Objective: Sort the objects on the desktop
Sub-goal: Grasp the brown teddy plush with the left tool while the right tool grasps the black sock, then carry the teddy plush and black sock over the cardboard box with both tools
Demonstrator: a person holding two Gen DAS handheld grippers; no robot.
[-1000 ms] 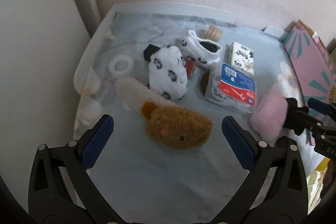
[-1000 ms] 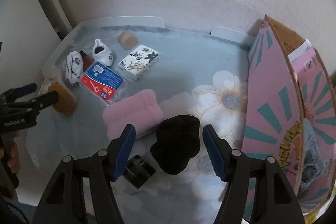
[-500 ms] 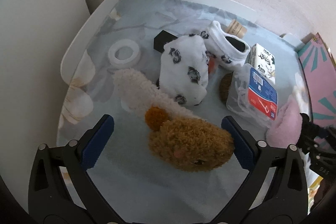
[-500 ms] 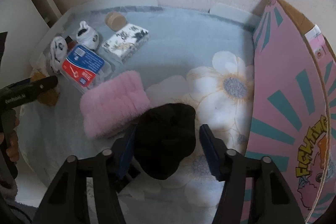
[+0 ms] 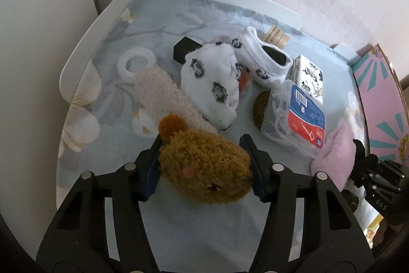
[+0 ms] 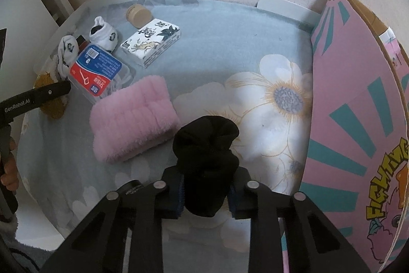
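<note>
Btwn closing left gripper pads: brown plush sock.

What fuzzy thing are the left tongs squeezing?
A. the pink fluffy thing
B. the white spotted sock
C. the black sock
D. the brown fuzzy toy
D: in the left wrist view the left tongs are closing with their blue pads against both sides of the brown fuzzy toy, while the pink fluffy thing and the white spotted sock lie untouched.
</note>
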